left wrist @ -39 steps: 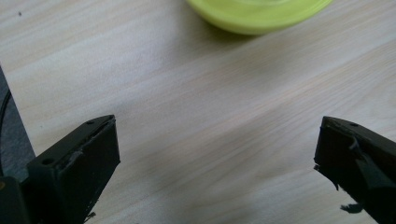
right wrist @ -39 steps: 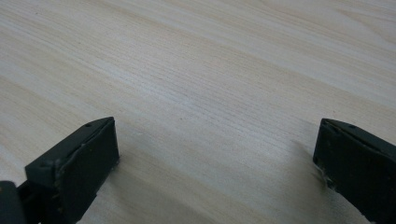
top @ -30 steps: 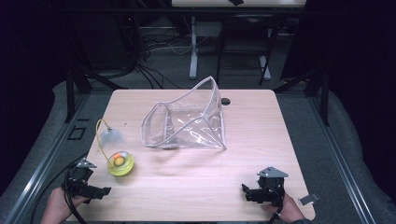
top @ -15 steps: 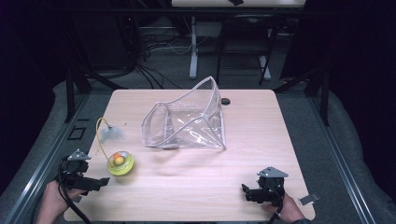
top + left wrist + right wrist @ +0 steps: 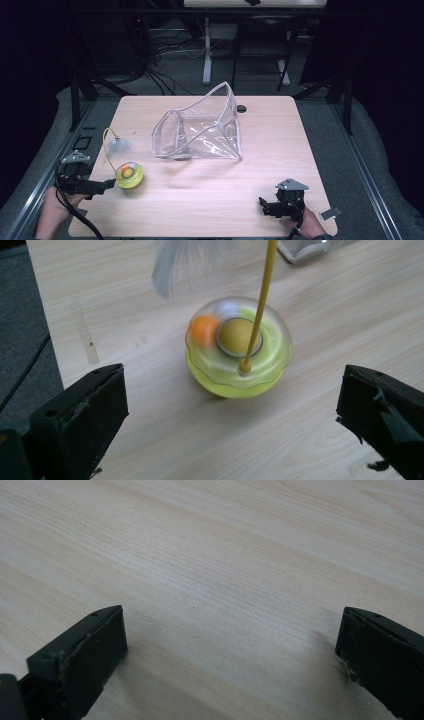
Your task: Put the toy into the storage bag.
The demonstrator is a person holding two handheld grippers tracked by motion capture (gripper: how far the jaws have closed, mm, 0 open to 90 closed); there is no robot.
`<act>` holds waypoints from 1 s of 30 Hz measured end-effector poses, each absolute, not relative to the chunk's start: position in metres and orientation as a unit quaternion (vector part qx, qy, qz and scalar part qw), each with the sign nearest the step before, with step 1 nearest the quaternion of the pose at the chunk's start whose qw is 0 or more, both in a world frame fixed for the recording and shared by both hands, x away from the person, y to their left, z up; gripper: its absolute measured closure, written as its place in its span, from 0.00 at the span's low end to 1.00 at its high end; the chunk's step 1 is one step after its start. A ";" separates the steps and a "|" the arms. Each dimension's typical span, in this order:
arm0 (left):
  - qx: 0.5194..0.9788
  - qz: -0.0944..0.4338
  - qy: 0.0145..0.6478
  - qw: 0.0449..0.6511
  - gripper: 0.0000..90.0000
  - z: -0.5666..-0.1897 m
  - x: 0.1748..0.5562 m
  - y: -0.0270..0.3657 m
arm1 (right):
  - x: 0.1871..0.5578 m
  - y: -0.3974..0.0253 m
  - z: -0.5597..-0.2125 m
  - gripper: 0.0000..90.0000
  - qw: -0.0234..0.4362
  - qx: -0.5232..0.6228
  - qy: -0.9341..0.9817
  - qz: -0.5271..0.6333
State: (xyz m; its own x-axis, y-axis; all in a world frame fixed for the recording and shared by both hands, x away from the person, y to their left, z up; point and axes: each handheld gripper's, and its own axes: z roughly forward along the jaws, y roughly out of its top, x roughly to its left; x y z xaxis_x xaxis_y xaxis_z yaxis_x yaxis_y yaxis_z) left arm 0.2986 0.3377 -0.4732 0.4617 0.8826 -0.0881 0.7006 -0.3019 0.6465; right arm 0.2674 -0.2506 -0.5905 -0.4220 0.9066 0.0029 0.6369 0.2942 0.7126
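A yellow-green dome toy (image 5: 129, 175) (image 5: 238, 356) sits near the table's left front; it holds an orange ball, and a yellow wire with a white feather (image 5: 119, 146) rises from its top. My left gripper (image 5: 102, 187) (image 5: 230, 410) is open just left of the toy, and the toy lies a little ahead of its jaws, untouched. A clear plastic pouch (image 5: 200, 131) lies open in the middle of the table. My right gripper (image 5: 265, 206) (image 5: 230, 650) is open low over bare wood at the right front, with nothing between its jaws.
The wooden table (image 5: 270, 150) has a small dark hole (image 5: 242, 108) behind the pouch. A small grey clip (image 5: 330, 213) lies at the front right corner. Dark floor, cables and desk legs lie beyond the far edge.
My left gripper has swung out to the left and turned toward the toy, ending with its jaws close beside it. The right gripper has stayed put.
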 end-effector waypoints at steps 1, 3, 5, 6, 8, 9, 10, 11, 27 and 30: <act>0.795 0.148 0.495 0.317 0.00 -0.471 0.301 0.337 | 0.267 -0.251 -0.591 0.00 0.207 0.496 0.778 0.327; 0.795 0.150 0.495 0.316 0.00 -0.469 0.302 0.336 | 0.267 -0.251 -0.591 0.00 0.206 0.496 0.777 0.327; 0.796 0.152 0.493 0.317 0.00 -0.466 0.305 0.335 | 0.267 -0.251 -0.591 0.00 0.206 0.496 0.778 0.327; 0.796 0.153 0.491 0.318 0.00 -0.463 0.307 0.333 | 0.268 -0.251 -0.591 0.00 0.206 0.496 0.778 0.327; 0.796 0.155 0.490 0.321 0.00 -0.461 0.309 0.331 | 0.267 -0.251 -0.590 0.00 0.205 0.496 0.778 0.327; 0.796 0.153 0.490 0.320 0.00 -0.460 0.310 0.330 | 0.268 -0.251 -0.591 0.00 0.206 0.496 0.778 0.327; 0.795 0.152 0.490 0.322 0.00 -0.459 0.311 0.329 | 0.268 -0.251 -0.591 0.00 0.206 0.496 0.778 0.327; 0.796 0.149 0.491 0.322 0.00 -0.457 0.312 0.328 | 0.268 -0.251 -0.591 0.00 0.206 0.496 0.778 0.327; 0.787 0.164 0.479 0.353 0.35 -0.439 0.318 0.325 | 0.268 -0.250 -0.590 0.00 0.205 0.496 0.778 0.327; 0.785 0.167 0.478 0.356 0.43 -0.436 0.319 0.325 | 0.268 -0.250 -0.591 0.00 0.205 0.496 0.778 0.327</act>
State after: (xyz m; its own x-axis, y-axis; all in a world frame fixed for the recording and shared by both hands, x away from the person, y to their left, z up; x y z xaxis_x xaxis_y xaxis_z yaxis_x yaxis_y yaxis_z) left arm 0.3190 0.3247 -0.4363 0.4875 0.8697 -0.0775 0.6311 -0.2896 0.7196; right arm 0.2676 -0.2504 -0.5905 -0.4240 0.9056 0.0054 0.6371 0.2941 0.7125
